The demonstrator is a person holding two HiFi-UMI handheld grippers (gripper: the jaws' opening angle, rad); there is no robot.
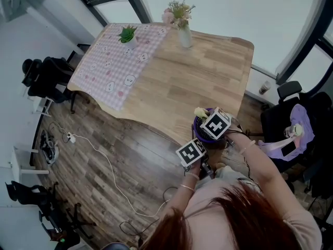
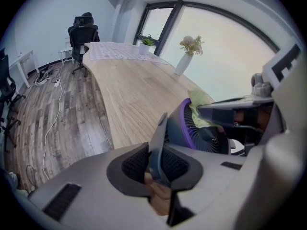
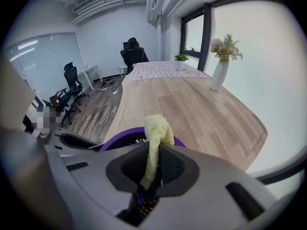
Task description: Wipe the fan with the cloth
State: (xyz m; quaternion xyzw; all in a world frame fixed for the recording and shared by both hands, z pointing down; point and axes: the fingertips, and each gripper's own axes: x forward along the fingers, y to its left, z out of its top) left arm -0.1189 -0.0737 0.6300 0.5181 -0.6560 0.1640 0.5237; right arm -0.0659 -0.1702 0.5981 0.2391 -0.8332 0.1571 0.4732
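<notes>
A small dark fan (image 1: pixel 204 130) with a purple rim stands at the near edge of the wooden table (image 1: pixel 208 72). My left gripper (image 2: pixel 156 163) is shut on a thin dark plate (image 2: pixel 158 140) that belongs to the fan (image 2: pixel 204 131); its marker cube (image 1: pixel 191 152) shows just in front of the fan. My right gripper (image 3: pixel 152 163) is shut on a yellow cloth (image 3: pixel 156 138), directly above the fan's purple rim (image 3: pixel 117 139). In the left gripper view the cloth (image 2: pixel 201 102) lies on the fan's top under the right gripper (image 2: pixel 235 114).
A white vase of flowers (image 1: pixel 184 33) and a small potted plant (image 1: pixel 127 35) stand at the table's far end, the plant on a pink checked cloth (image 1: pixel 117 61). Black office chairs (image 1: pixel 44 74) are at the left, a chair with a purple garment (image 1: pixel 297 129) at the right. A white cable (image 1: pixel 104 160) crosses the floor.
</notes>
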